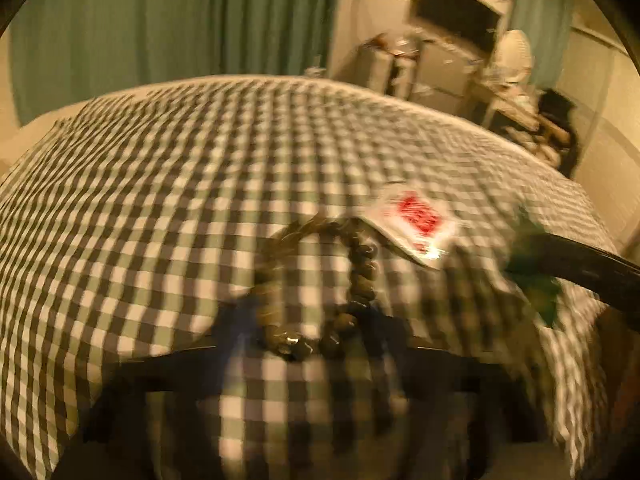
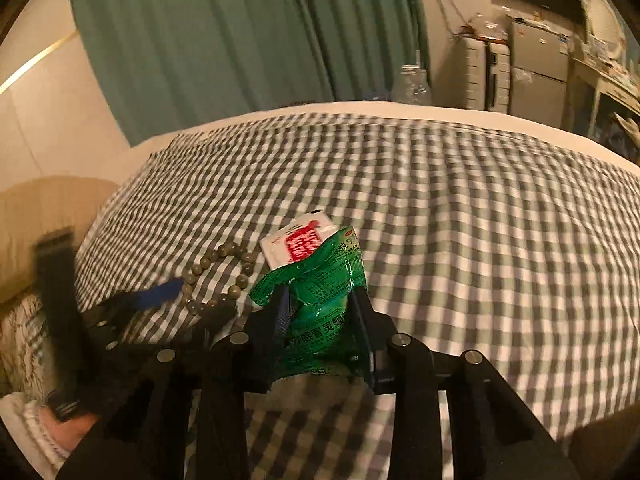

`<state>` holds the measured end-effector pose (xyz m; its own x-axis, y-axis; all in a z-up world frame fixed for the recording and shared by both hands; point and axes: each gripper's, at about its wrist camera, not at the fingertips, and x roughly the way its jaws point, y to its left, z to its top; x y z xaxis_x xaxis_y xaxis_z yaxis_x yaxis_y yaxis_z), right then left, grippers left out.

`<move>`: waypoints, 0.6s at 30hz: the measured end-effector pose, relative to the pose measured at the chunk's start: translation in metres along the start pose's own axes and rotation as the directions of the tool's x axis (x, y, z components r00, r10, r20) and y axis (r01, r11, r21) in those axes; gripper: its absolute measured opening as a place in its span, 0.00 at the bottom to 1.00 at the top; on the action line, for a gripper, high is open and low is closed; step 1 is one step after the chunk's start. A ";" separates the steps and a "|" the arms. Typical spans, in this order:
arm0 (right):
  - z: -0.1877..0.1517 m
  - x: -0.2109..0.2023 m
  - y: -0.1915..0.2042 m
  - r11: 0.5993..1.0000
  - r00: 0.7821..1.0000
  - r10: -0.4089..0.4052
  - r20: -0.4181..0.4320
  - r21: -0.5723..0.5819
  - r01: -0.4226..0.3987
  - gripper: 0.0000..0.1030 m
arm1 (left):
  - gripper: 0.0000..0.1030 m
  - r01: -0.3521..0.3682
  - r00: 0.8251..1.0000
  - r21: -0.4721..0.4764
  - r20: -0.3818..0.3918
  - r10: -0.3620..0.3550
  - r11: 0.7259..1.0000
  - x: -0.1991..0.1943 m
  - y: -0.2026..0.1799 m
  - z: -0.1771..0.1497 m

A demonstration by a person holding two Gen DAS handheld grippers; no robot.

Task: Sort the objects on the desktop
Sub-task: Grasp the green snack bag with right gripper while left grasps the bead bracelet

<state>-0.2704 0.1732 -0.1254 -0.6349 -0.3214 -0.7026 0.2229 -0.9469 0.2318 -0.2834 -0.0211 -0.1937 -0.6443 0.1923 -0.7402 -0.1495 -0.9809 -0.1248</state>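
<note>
A ring of dull green beads, a bracelet (image 1: 320,280), lies on the checked cloth (image 1: 160,200); it also shows in the right wrist view (image 2: 218,276). My left gripper (image 1: 308,320) is blurred and sits at the bracelet's near end, its fingers close to the beads; I cannot tell whether it grips them. A white sachet with red print (image 1: 416,220) lies just beyond the bracelet, also in the right wrist view (image 2: 298,240). My right gripper (image 2: 320,300) is shut on a green foil packet (image 2: 320,292) and holds it beside the white sachet.
The checked cloth (image 2: 480,220) covers a wide surface with open room to the left and far side. Green curtains (image 2: 220,40) hang behind. A suitcase (image 2: 484,76), cabinet and cluttered shelves stand at the back right.
</note>
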 end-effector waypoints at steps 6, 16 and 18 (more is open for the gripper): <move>-0.002 -0.014 -0.001 0.999 1.000 -0.010 0.007 0.042 0.009 0.30 | 0.10 0.024 1.000 -0.004 0.002 -0.024 1.000 -0.015 0.004 0.005; -0.014 -0.069 0.023 0.999 0.999 0.021 0.036 0.040 -0.023 0.30 | 0.10 0.045 0.998 -0.045 0.056 -0.043 0.998 -0.092 0.008 0.005; -0.015 -0.090 0.028 0.999 0.998 0.029 0.057 0.035 -0.031 0.30 | 0.10 0.053 0.996 -0.036 0.078 -0.050 0.998 -0.117 -0.002 0.006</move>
<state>-0.1956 0.1755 -0.0653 -0.6693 -0.3491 -0.6559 0.2170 -0.9361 0.2768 -0.2123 -0.0417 -0.1034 -0.6928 0.2426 -0.6791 -0.1563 -0.9698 -0.1871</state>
